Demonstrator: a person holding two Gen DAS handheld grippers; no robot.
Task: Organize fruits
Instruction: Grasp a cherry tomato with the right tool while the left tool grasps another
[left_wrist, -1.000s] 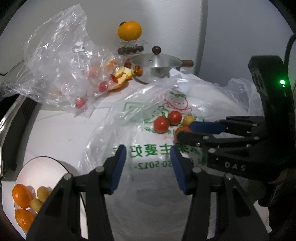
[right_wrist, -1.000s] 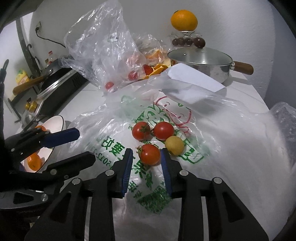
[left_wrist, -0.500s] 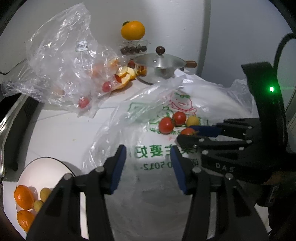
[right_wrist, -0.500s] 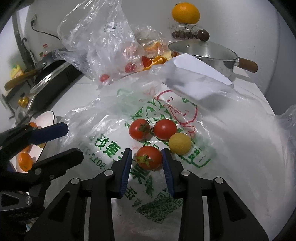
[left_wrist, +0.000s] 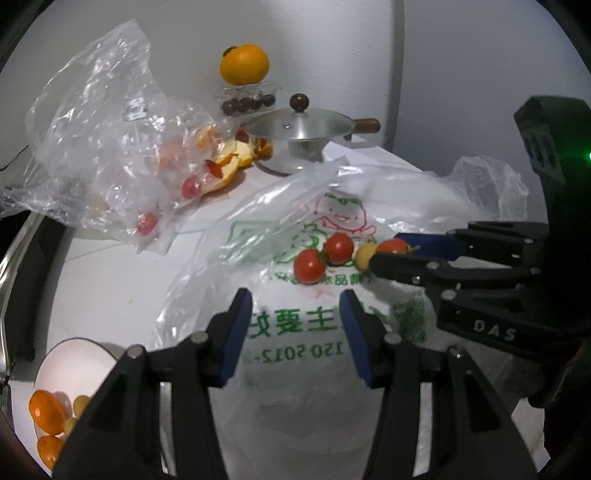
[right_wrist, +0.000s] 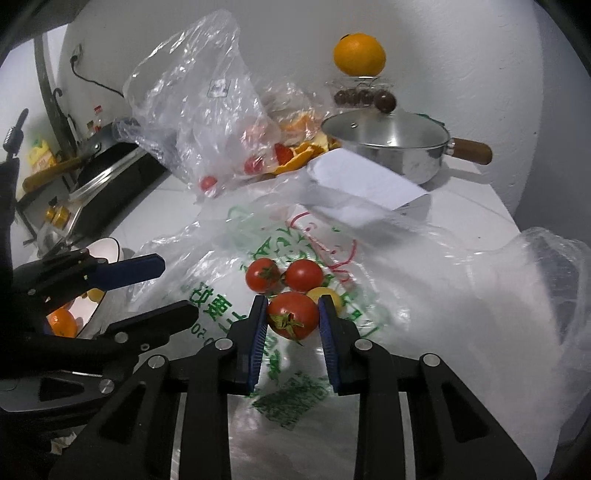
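A white printed plastic bag lies on the counter with small tomatoes on it. My right gripper is shut on a red tomato with a green stem; it also shows in the left wrist view. Two more red tomatoes and a yellow one lie just beyond it. My left gripper is open and empty above the bag, left of the right gripper. A white bowl with orange and yellow fruit sits at lower left.
A clear plastic bag with tomatoes and orange peel lies at the back left. A steel pot with a wooden handle stands at the back, an orange above a box of dark fruit behind it. A stove is at far left.
My right gripper has moved forward around the nearest red tomato and closed on it. The left gripper stays open and has barely moved.
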